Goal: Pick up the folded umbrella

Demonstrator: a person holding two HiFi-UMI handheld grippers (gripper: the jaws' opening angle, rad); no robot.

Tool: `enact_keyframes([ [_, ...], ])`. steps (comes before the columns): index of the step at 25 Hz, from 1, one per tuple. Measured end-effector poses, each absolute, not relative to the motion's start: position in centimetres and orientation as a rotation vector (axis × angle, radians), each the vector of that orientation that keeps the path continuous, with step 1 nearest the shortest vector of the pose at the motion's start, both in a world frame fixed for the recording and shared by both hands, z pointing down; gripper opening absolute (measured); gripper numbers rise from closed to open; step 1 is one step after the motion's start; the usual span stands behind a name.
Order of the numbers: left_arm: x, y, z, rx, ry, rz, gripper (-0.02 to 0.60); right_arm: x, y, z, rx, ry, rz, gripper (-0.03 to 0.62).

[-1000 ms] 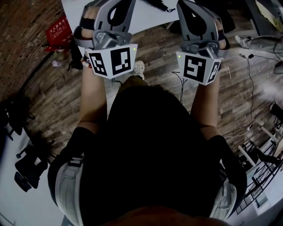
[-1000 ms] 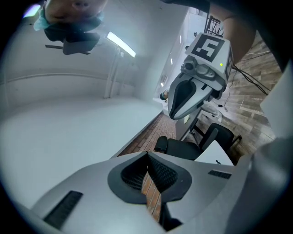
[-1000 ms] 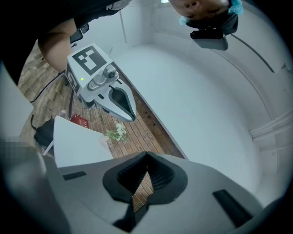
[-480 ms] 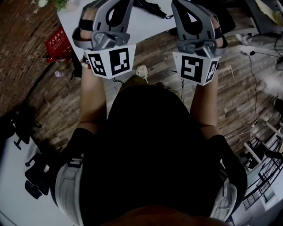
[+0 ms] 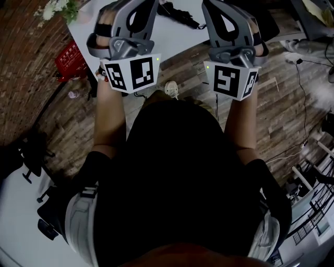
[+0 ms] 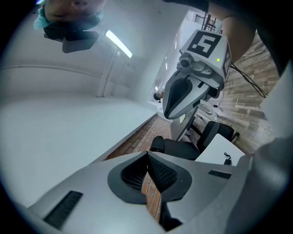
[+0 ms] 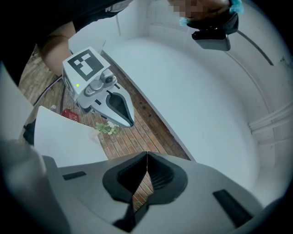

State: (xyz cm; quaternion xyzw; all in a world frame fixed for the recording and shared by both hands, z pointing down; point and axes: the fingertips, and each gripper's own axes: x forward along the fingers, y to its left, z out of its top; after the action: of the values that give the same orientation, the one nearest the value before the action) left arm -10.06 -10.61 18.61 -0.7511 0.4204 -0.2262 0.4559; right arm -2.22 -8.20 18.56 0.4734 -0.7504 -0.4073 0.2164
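Left gripper (image 6: 147, 154): held level in front of the body; its jaws were seen closed tip to tip, and nothing was gripped between them.
Right gripper (image 7: 146, 154): carried beside the left one, well apart from it; its jaws were likewise pressed together and empty.
Umbrella (image 5: 180, 12): a black, folded shape was seen lying on the table, between the two grippers at the upper edge of the head view; it was touched by neither gripper.
Table (image 5: 177, 39): white-topped; much of it was hidden by the grippers' own bodies in the head view.
Near edge: the table's front edge was seen running aslant just ahead of a shoe (image 5: 171, 89).
Flowers (image 5: 56, 7): placed at the table's left corner.
Red box (image 5: 69, 56): set low down, just beside the table's left edge.
Chair (image 6: 183, 147): black, shown beside a white desk (image 6: 217, 146) in the left gripper view; whether that desk was the same table could not be told.
Cables (image 5: 300, 78): trailed across the wooden floor (image 5: 282, 120) at the right.
Open room: bare white top was left around the umbrella, and wooden floor lay open between the shoe and the cables.
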Motion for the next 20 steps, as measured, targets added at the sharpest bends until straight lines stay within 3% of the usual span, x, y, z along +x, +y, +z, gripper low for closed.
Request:
enact_keyframes([
  [20,-10.5,-13.1,19.8,-1.893,1.02,-0.543,0.013,-2.5,-10.1,19.3,1.31,-2.055,-1.095,0.028],
])
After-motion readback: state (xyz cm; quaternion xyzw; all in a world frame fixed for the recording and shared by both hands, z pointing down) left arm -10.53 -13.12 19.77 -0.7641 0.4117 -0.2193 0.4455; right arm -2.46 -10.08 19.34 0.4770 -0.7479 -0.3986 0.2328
